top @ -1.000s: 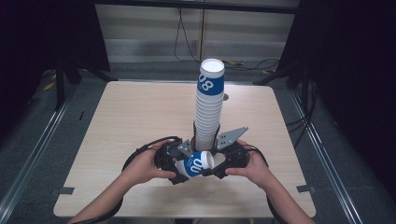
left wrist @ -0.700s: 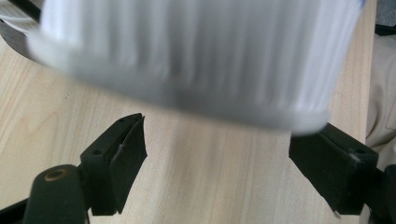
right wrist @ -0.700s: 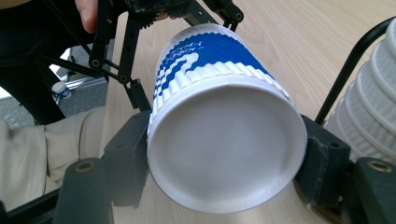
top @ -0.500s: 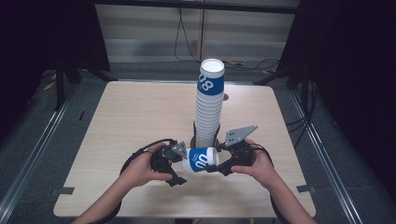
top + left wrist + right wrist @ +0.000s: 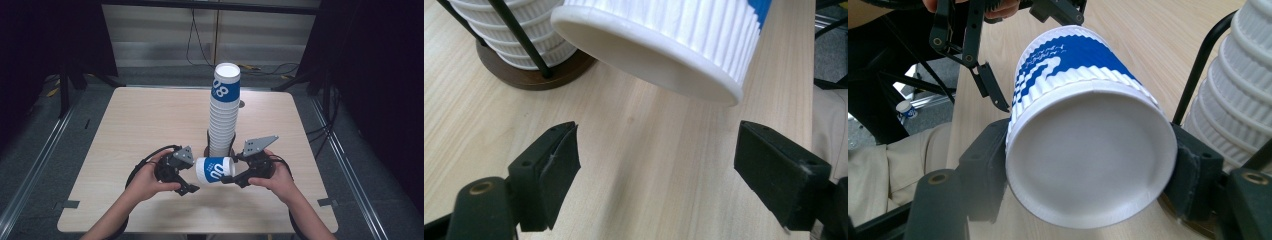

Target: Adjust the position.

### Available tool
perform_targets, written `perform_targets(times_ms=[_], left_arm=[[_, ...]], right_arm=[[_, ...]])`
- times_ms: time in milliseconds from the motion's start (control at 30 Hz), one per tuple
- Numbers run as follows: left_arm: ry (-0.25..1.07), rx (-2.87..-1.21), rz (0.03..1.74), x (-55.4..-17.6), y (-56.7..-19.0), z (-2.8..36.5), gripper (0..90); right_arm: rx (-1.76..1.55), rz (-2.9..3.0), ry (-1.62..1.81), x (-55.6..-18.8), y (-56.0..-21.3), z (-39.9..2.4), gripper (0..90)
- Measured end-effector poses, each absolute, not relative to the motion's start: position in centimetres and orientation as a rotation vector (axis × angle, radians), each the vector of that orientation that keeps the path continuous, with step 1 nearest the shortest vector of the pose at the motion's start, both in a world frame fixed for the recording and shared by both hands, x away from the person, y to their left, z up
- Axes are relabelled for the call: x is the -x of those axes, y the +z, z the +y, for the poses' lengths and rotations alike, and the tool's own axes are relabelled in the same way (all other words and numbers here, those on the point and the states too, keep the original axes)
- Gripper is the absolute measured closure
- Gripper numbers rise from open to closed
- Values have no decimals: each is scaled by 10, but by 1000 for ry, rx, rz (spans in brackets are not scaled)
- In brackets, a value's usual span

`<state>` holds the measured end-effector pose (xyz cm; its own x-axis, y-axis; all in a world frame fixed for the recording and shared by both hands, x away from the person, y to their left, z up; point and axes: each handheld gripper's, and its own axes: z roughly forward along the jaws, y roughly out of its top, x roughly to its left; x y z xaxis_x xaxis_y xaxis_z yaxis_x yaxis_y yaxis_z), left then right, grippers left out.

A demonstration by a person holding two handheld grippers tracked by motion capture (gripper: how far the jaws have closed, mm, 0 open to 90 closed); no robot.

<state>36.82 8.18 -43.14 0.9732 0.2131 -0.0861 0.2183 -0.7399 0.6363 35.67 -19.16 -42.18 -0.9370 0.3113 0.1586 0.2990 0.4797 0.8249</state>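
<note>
A blue-and-white ribbed paper cup (image 5: 214, 170) lies level just above the table, in front of a tall stack of like cups (image 5: 223, 112). My right gripper (image 5: 233, 175) is shut on the cup's bottom end; in the right gripper view its pads (image 5: 990, 165) press both sides of the cup (image 5: 1088, 165). My left gripper (image 5: 189, 176) stands open at the cup's mouth end. In the left gripper view the left gripper (image 5: 656, 165) has bare table between its jaws, with the cup's rim (image 5: 674, 65) above and beyond them.
The stack stands in a holder with a dark round base (image 5: 549, 70) and thin black rods (image 5: 1198, 70) near the middle of the light wooden table (image 5: 150, 120). Cables trail from both grippers. Dark floor and rails surround the table.
The cup has turned from tilted to lying level and risen slightly. The left gripper has drawn a little away to the left of the cup's mouth.
</note>
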Motion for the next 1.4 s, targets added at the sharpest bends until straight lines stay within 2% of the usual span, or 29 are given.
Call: perform_targets(times_ms=[433,1400], left_arm=[[16,-2478,275,-368,-420,80,180],[11,-2437,259,-370,-411,75,176]], right_arm=[[-548,2711,1483,-358,-424,-189,286],[-544,2721,1492,-357,-429,-187,286]])
